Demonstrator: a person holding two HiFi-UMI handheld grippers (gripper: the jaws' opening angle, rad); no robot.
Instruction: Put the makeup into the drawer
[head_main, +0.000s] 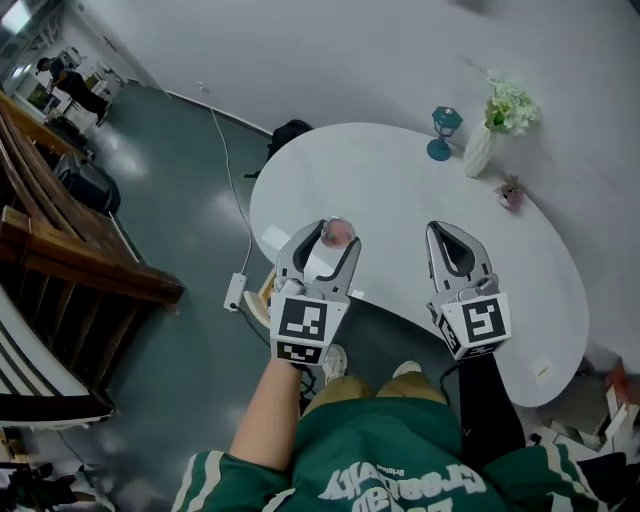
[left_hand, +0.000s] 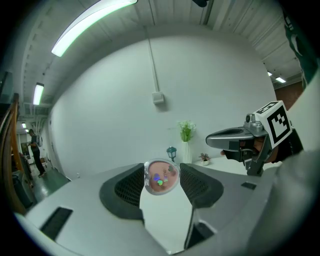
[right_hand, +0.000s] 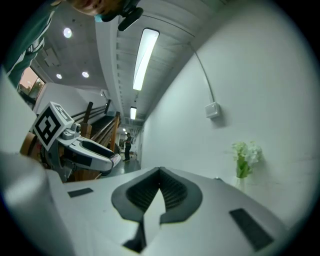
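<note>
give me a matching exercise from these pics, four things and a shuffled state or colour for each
Things:
1. compact
2. right gripper
3. vase
4. lantern

States:
A. white, holds flowers
B. clamped in the left gripper
C. teal
D. shut, with nothing in it

Pairs: 1-B, 2-D, 3-A, 4-C
</note>
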